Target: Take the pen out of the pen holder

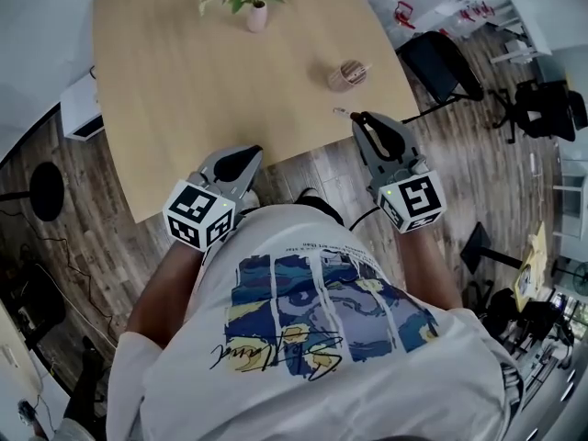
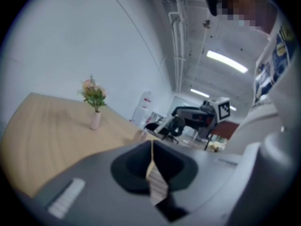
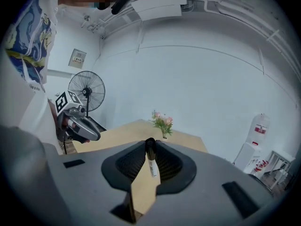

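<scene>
The pen holder (image 1: 348, 75), a small round cup with several pens in it, stands on the wooden table (image 1: 202, 81) near its right front edge. My right gripper (image 1: 360, 118) hovers just in front of the holder, above the table's edge, shut on a pen (image 3: 151, 163). The pen has a white body with a label and a dark end that sticks out past the jaw tips (image 1: 341, 112). My left gripper (image 1: 252, 153) rests at the table's front edge, shut with nothing in it (image 2: 151, 147). From the left gripper view the holder (image 2: 139, 135) is only a blur.
A pink vase of flowers (image 1: 256, 12) stands at the table's far side. Black office chairs (image 1: 441, 62) sit to the right on the wood floor. A white box (image 1: 81, 108) lies left of the table. A standing fan (image 3: 86, 92) is behind the left gripper.
</scene>
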A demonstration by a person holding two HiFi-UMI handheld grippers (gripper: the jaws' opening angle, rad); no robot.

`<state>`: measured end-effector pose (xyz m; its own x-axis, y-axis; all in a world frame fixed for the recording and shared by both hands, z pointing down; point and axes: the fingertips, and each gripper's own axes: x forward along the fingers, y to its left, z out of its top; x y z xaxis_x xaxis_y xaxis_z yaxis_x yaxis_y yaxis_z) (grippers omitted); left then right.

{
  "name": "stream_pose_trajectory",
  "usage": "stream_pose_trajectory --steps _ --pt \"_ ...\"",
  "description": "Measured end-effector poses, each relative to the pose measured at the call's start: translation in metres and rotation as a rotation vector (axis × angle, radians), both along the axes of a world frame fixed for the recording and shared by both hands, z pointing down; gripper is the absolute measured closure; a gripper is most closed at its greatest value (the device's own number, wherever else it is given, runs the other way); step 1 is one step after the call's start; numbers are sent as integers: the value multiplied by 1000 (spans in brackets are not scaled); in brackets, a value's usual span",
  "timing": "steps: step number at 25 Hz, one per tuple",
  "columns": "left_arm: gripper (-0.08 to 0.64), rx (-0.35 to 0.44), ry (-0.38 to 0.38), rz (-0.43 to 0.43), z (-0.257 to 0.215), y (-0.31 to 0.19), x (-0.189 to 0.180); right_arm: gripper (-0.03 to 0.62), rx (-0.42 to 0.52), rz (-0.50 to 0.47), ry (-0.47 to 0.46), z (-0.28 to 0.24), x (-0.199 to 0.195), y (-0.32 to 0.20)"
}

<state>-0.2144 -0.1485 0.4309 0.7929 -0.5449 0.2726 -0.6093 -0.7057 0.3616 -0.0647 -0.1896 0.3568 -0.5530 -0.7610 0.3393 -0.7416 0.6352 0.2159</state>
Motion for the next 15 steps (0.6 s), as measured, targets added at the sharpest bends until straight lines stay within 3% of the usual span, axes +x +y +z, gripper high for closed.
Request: stream_pose_trajectory --steps 15 --pt "545 12 -7 -20 -4 -2 -7 532 -18 -66 -20 -10 -19 22"
